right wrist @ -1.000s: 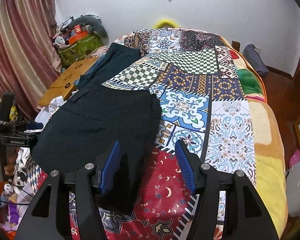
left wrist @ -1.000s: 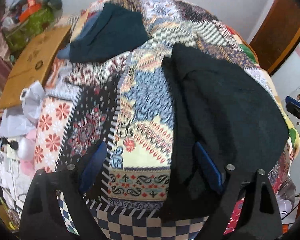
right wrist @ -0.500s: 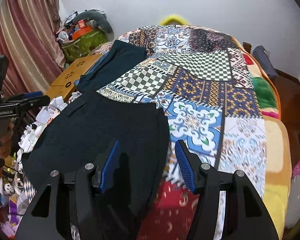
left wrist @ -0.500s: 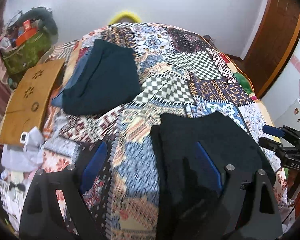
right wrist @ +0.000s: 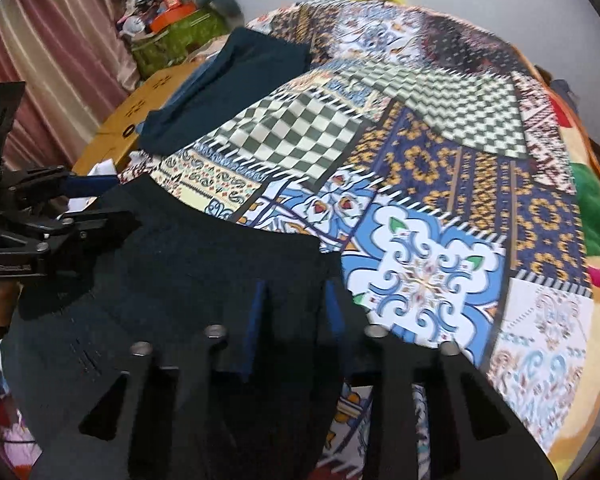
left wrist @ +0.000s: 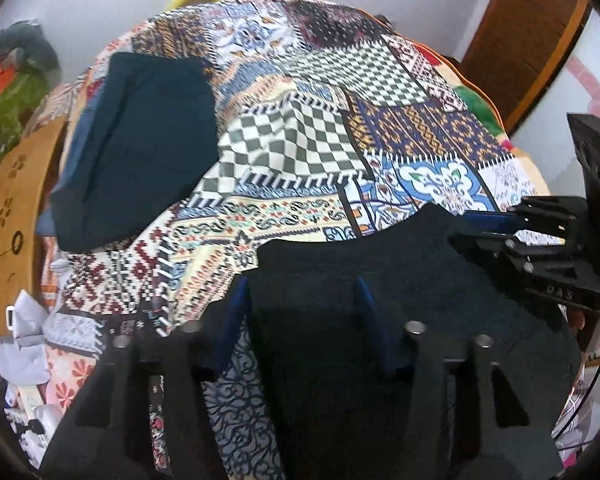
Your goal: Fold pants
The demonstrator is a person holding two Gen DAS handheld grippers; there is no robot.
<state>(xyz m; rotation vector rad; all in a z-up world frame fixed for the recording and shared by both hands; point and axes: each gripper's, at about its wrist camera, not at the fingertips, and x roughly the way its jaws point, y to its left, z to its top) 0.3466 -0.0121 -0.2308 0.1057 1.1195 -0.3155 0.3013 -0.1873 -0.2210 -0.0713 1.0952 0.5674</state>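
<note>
A patchwork bedspread of checks, florals and blue tiles covers the bed and fills both wrist views. On its near end lie the black pants, spread flat with the far hem toward the middle of the bedspread and the near part running under both cameras. A second dark garment, folded, lies on the far left part of the bedspread, well apart from the pants. Beyond the bedspread's left edge stands a wooden board with cut-out flower shapes, and farther back a green bag heaped with clutter sits against pink curtains. The left gripper is over the near left edge of the pants, its blue-padded fingers set apart, one pad at the cloth's border and one on the fabric; whether they pinch any cloth cannot be told. The right gripper is at the pants' right corner, its pads drawn nearer together with a fold of black fabric between them, though a firm clamp cannot be confirmed.
</note>
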